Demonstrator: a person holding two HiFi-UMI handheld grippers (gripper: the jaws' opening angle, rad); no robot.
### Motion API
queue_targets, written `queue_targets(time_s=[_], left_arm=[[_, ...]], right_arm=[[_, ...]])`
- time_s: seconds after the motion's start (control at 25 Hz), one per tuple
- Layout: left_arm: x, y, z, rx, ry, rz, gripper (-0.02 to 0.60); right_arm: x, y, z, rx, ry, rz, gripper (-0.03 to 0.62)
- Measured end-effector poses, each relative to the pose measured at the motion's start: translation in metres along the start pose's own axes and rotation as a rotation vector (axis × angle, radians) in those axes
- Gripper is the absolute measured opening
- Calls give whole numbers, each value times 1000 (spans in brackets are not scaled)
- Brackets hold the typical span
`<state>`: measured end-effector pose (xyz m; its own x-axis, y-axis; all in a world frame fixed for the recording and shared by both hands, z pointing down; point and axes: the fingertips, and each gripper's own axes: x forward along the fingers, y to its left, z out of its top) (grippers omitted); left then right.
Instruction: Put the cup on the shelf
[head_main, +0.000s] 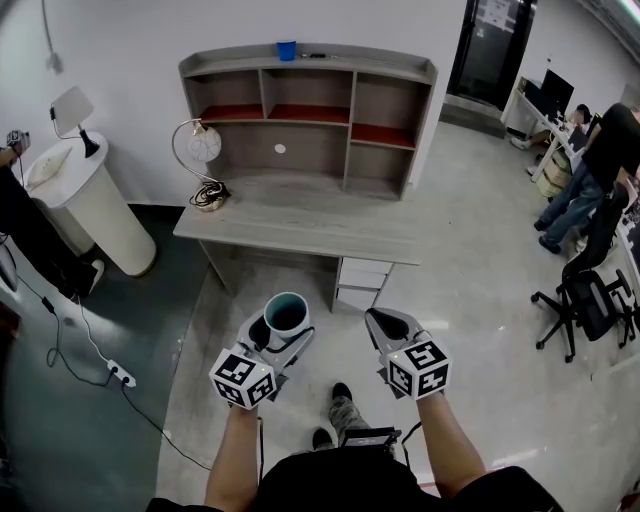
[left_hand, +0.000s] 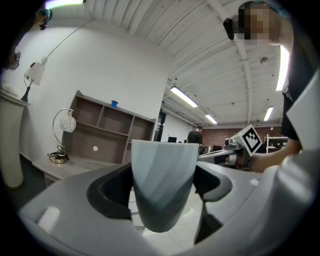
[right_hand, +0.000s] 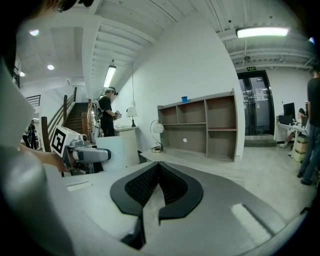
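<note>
My left fingers: the left gripper (left_hand: 162, 202) stands spread wide, its dark pads clamped on both sides of the pale grey-blue cup (left_hand: 162, 185).
Cup: upright with its mouth up and a dark inside, carried above the floor in front of the desk, well short of the shelf.
My right fingers: the right gripper (right_hand: 157, 187) has its ribbed pads closed together with nothing between them. It rides beside the left one but apart from it.
Straight ahead: the grey wooden desk (head_main: 300, 225) with the grey wooden shelf unit with red-lined compartments (head_main: 310, 110) standing along its back edge against the white wall.
In the way on the desk: a chrome hoop lamp with a white globe (head_main: 203, 145) at the left end, just beside the shelf's left wall.
On the shelf top: a small blue cup (head_main: 286, 50), near the middle.
Under the desk: a white drawer unit (head_main: 362, 280) on the right side.
Left flank: a tall white round pedestal (head_main: 95, 215), then a white power strip (head_main: 121, 375) and its cables on the dark floor.
Right flank: a black office chair (head_main: 585, 300) and people at desks (head_main: 600, 160), well apart from me.
Open room: pale polished floor (head_main: 480, 270) stretches between my grippers and the desk's front edge.
</note>
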<state>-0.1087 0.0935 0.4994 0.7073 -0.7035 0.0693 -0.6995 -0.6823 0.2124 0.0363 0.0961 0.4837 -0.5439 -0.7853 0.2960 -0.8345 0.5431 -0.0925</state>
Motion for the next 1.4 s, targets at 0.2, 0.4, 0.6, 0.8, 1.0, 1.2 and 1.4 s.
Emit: queue_targets(time_s=[0.2, 0.4, 0.6, 0.8, 1.0, 1.2, 1.4], left_arm=[[19, 19, 2, 8, 10, 18, 370], [49, 42, 14, 16, 17, 30, 370], [86, 63, 27, 18, 10, 46, 370], [124, 81, 34, 17, 8, 57, 370], [161, 96, 46, 21, -5, 69, 370], [187, 108, 50, 16, -7, 83, 370], [206, 113, 48, 15, 8, 86, 370]], right_arm=[[26, -15, 6, 8, -8, 20, 14], [57, -40, 18, 20, -13, 39, 14], [87, -70, 34, 19, -12, 61, 14], [116, -102, 49, 2, -14, 84, 14], [139, -134, 63, -7, -14, 100, 14], [157, -156, 70, -11, -11, 120, 14], [168, -173, 70, -4, -6, 130, 14]])
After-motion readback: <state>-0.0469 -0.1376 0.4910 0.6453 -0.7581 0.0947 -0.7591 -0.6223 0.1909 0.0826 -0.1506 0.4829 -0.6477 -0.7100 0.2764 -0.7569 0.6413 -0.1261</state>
